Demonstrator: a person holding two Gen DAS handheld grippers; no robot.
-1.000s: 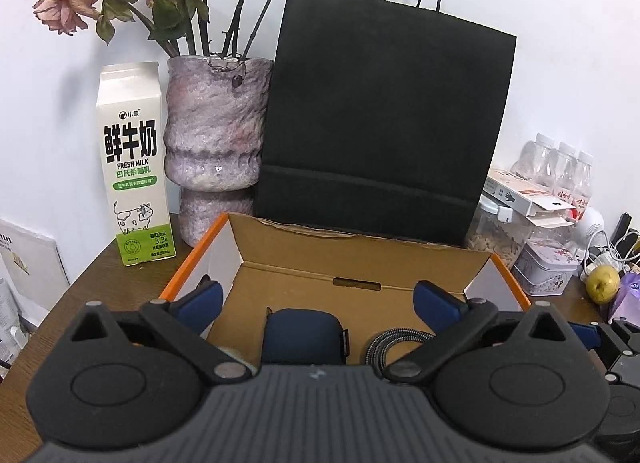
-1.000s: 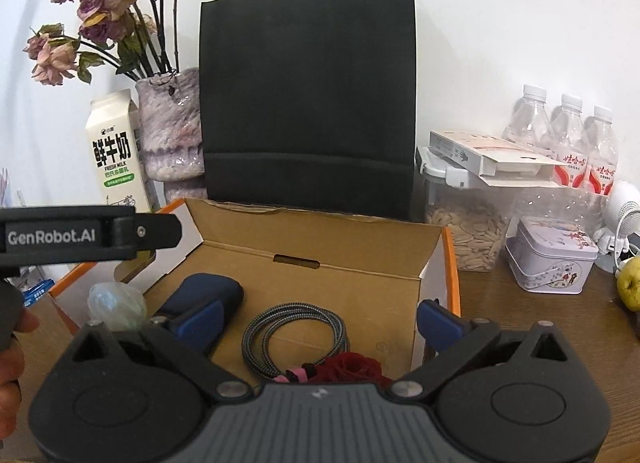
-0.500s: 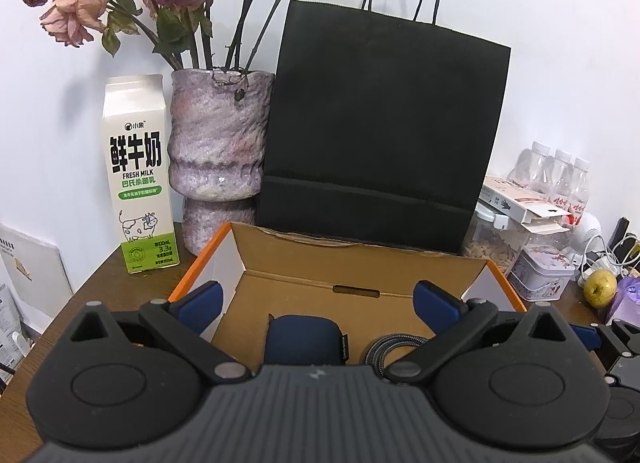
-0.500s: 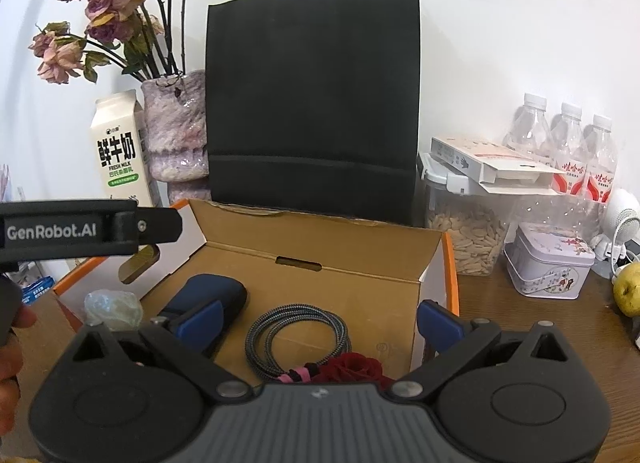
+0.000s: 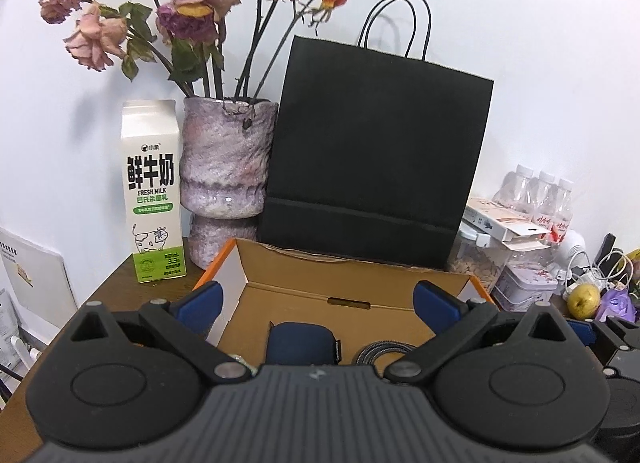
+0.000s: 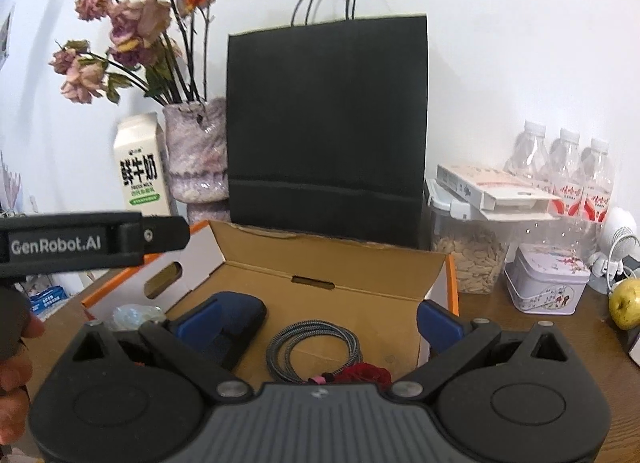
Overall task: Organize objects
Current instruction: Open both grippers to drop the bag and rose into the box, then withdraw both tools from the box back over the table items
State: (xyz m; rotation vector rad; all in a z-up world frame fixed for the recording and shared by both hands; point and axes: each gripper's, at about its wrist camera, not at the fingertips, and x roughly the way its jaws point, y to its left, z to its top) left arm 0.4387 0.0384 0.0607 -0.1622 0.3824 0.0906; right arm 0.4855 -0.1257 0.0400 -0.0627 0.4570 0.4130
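An open cardboard box (image 5: 352, 291) (image 6: 360, 279) with orange edges sits on the brown table. Inside lie a dark blue pouch (image 5: 302, 345) (image 6: 236, 323), a coiled braided cable (image 6: 314, 349) (image 5: 384, 351), a red rose head (image 6: 366, 375) and a clear crumpled wrapper (image 6: 134, 315) at the box's left side. My left gripper (image 5: 318, 301) is open and empty above the box's near side. My right gripper (image 6: 318, 319) is open and empty over the cable. The left gripper's body (image 6: 92, 243) shows at the left in the right wrist view.
A black paper bag (image 5: 376, 159) stands behind the box, with a vase of dried roses (image 5: 226, 167) and a milk carton (image 5: 154, 191) to its left. At the right are a seed jar (image 6: 466, 255), a tin (image 6: 548, 283), water bottles (image 6: 564, 167) and a green fruit (image 6: 624, 303).
Both grippers have risen and pulled back a little, so the box sits lower and farther in both views. Both stay open and empty.
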